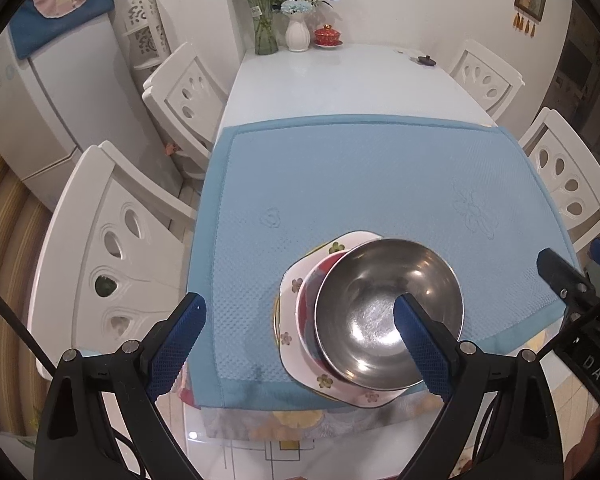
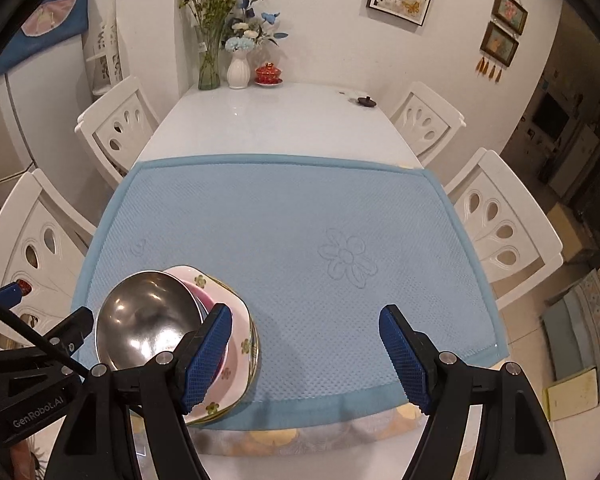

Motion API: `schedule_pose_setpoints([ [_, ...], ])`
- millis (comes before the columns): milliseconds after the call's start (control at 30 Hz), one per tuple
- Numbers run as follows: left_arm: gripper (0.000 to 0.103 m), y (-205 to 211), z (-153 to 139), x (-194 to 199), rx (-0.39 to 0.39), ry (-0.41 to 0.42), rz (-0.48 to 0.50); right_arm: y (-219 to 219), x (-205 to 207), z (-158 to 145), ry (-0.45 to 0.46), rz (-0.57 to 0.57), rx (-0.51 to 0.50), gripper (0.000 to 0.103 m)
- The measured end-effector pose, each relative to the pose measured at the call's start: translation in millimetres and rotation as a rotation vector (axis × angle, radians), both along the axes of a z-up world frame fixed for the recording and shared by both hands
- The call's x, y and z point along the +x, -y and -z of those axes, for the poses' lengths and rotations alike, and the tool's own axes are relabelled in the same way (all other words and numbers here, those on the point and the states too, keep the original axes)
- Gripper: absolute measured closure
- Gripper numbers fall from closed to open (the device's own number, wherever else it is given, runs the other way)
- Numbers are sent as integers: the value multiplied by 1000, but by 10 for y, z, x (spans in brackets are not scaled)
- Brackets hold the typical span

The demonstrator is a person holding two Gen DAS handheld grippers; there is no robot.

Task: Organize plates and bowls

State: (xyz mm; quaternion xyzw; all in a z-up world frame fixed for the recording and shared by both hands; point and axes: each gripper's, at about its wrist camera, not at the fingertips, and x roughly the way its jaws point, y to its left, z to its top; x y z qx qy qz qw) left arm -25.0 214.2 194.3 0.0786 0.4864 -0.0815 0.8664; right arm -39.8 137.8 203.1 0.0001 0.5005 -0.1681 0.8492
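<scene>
On the near edge of the blue mat [image 1: 372, 184], as the left wrist view has it, a steel bowl [image 1: 384, 312] sits nested in a pink bowl [image 1: 309, 300], and both rest on a floral plate [image 1: 296, 336] that overhangs the mat's front border. The left tongs [image 1: 298, 326] stand released and wide, grasping nothing; one pad hangs over the steel bowl's hollow, the other over bare mat to the side. The right tongs' tips show at the frame's right edge.

From the right wrist view, the same stack [image 2: 172, 332] lies at lower left, close to the worktop [image 2: 276, 120] edge, with the steel bowl tilted off-centre in the pink one. The right tongs [image 2: 306, 354] are also spread and empty, one pad just in front of the plate's rim, the other over open mat.

My judgement: the stack looks built, yet it sits near the front edge and the top bowl leans. A careless sweep of either pad against the rim could slide the steel bowl off or nudge the plate towards the drop.
</scene>
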Motion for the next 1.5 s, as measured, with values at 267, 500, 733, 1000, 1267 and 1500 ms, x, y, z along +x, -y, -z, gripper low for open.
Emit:
schedule_pose_setpoints([
  [267, 8, 14, -53, 92, -3, 5, 12, -164, 31, -29, 8, -22, -87, 29],
  [500, 8, -37, -98, 115, 20, 30, 1, -171, 75, 9, -4, -8, -25, 29],
  [733, 8, -45, -103, 131, 37, 22, 5, -209, 109, 24, -6, -7, 0, 29],
  [1000, 8, -102, -87, 198, 42, 7, -5, -286, 168, 9, -4, -26, -11, 29],
  [1267, 8, -158, -46, 280, 43, -14, -29, -314, 246, 42, -13, -33, -1, 29],
  [1500, 8, -209, -48, 325, 36, -11, -41, -336, 287, 79, -25, -40, 9, 29],
])
